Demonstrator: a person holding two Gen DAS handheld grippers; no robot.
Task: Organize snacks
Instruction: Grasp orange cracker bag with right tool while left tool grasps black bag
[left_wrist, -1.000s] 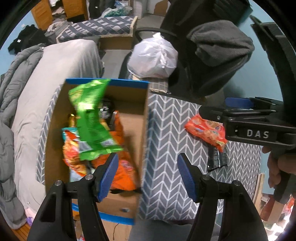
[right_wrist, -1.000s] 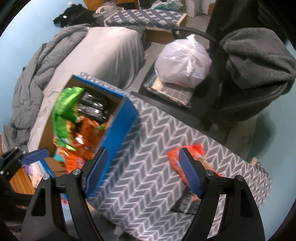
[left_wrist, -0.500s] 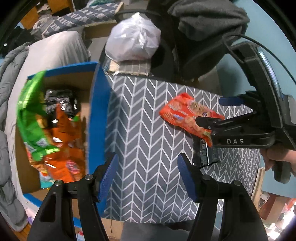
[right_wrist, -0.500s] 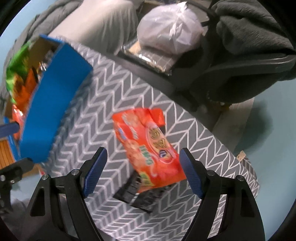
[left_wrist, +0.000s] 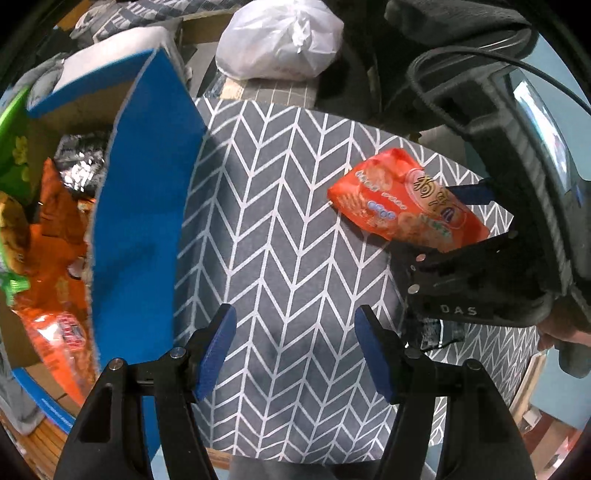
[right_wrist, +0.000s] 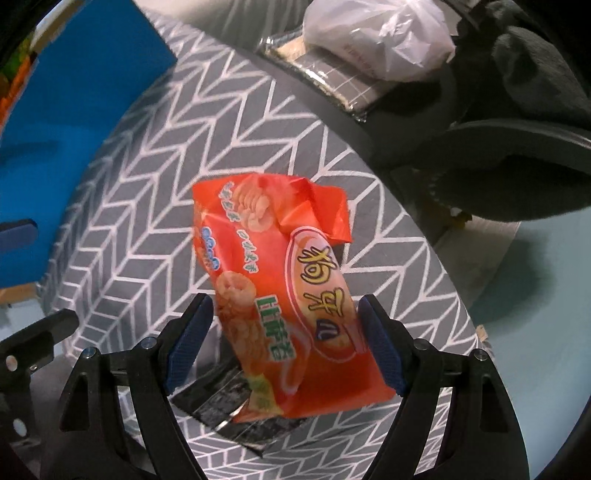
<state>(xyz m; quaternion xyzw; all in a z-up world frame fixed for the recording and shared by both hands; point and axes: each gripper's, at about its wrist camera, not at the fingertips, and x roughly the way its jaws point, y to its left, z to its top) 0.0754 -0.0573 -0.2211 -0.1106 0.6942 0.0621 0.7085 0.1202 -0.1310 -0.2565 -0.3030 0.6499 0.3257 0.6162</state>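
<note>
Right gripper: lower than a second ago, jaws apart around the orange snack bag, pads not pressing it.
Left gripper: jaws apart, nothing between; shifted from over the box to bare patterned cloth.
Snack bag: lying on the cloth, overlapping a dark packet.
Box: now at left, full of snacks.

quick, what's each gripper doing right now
left gripper: open, nothing between its pads
right gripper: open, straddling the orange-red foil snack packet, not gripping
</note>
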